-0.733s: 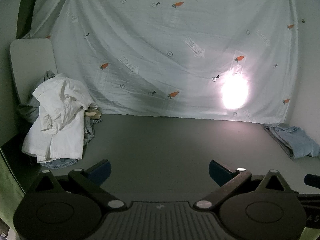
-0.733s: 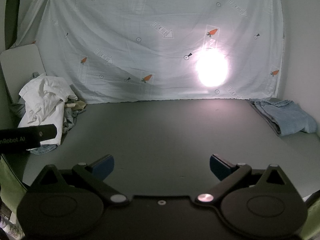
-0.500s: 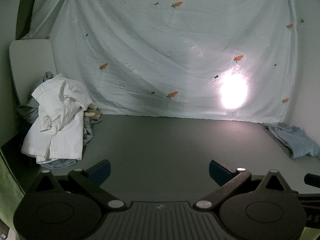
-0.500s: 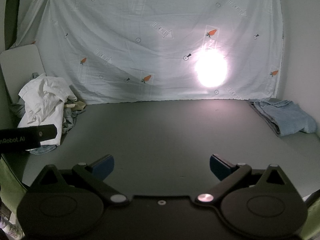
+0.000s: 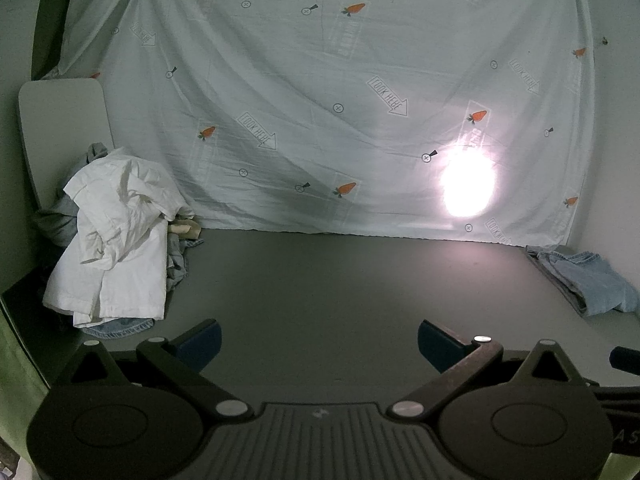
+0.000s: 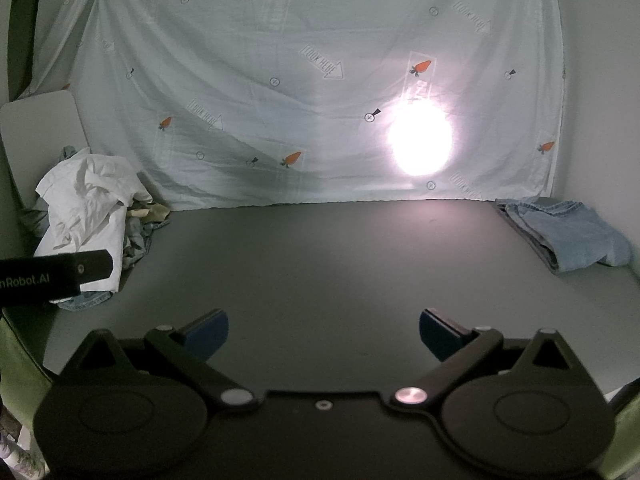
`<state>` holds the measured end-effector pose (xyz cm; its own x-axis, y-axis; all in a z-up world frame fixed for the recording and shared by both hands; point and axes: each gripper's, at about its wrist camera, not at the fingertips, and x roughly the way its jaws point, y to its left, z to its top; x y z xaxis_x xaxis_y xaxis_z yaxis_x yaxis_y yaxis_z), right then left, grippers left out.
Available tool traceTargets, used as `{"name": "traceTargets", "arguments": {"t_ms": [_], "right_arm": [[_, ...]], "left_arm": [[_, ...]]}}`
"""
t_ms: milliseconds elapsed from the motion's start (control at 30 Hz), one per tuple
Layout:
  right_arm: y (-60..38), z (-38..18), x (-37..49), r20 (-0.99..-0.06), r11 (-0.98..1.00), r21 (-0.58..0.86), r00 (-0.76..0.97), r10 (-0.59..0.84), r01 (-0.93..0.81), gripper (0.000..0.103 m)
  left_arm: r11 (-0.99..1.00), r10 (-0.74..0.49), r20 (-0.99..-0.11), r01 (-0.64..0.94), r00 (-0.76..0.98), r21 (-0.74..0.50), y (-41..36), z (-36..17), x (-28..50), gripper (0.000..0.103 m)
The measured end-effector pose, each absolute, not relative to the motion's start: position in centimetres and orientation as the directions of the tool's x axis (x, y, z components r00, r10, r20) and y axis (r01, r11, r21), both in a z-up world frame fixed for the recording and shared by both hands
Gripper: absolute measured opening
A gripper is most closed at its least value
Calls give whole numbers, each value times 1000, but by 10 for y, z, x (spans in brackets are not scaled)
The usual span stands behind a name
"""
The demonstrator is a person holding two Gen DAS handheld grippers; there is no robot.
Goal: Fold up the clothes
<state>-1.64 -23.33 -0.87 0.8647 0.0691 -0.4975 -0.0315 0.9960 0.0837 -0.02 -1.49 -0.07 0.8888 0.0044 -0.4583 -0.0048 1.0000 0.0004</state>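
Note:
A pile of unfolded clothes with a crumpled white shirt (image 5: 116, 240) on top sits at the table's far left; it also shows in the right wrist view (image 6: 88, 208). Folded light-blue jeans (image 5: 588, 280) lie at the far right, also seen in the right wrist view (image 6: 568, 232). My left gripper (image 5: 318, 344) is open and empty, held over the near edge of the grey table (image 5: 340, 280). My right gripper (image 6: 324, 332) is open and empty, beside the left one, whose body (image 6: 52, 276) shows at the left.
A pale sheet with carrot prints (image 5: 320, 100) hangs behind the table, with a bright light spot (image 5: 466, 188) on it. A grey board (image 5: 60, 128) leans behind the clothes pile. Denim (image 5: 120, 326) pokes out under the white shirt.
Both views have shifted very slightly; the grippers stay open and empty. Nothing on the table has moved.

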Motion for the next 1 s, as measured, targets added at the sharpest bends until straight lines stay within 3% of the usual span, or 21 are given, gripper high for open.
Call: {"name": "traceTargets", "arguments": {"t_ms": [1000], "right_arm": [[-234,-3,-17,-481,997,72,875,57,-26,103]], "left_arm": [[1000,-6,-449,4,893,-4,-6,-2,-1,103]]}}
